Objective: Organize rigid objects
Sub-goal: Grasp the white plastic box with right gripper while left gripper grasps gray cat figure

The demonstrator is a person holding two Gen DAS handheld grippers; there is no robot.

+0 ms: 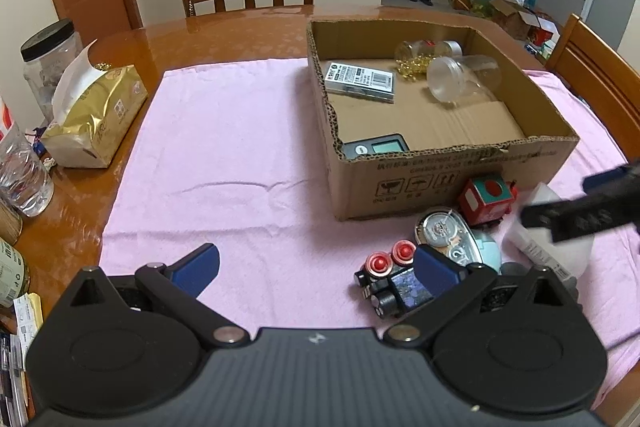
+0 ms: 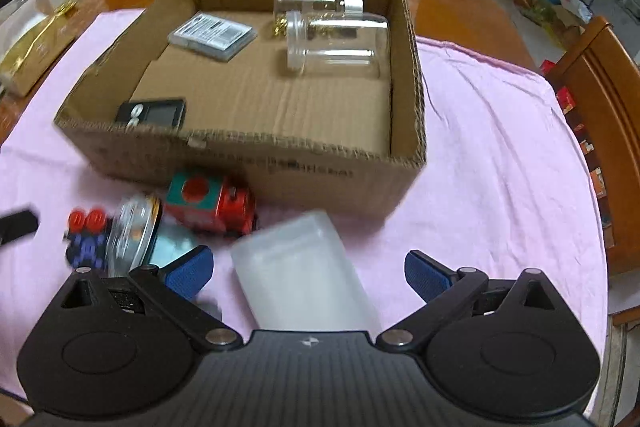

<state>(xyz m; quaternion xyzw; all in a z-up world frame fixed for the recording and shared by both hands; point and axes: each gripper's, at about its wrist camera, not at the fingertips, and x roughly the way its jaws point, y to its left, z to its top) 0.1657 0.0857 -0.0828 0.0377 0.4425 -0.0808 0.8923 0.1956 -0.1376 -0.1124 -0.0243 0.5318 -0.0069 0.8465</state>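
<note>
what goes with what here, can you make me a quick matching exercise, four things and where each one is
Things
1. empty clear jar
2. red toy train
3. gold tissue pack
4. white plastic container

Places
A. on the wooden table, left of the pink cloth
B. lying on its side inside the cardboard box
C. between the open fingers of the right gripper
D. on the pink cloth, just outside the box's front wall

Pairs: 1-B, 2-D, 3-A, 4-C
</note>
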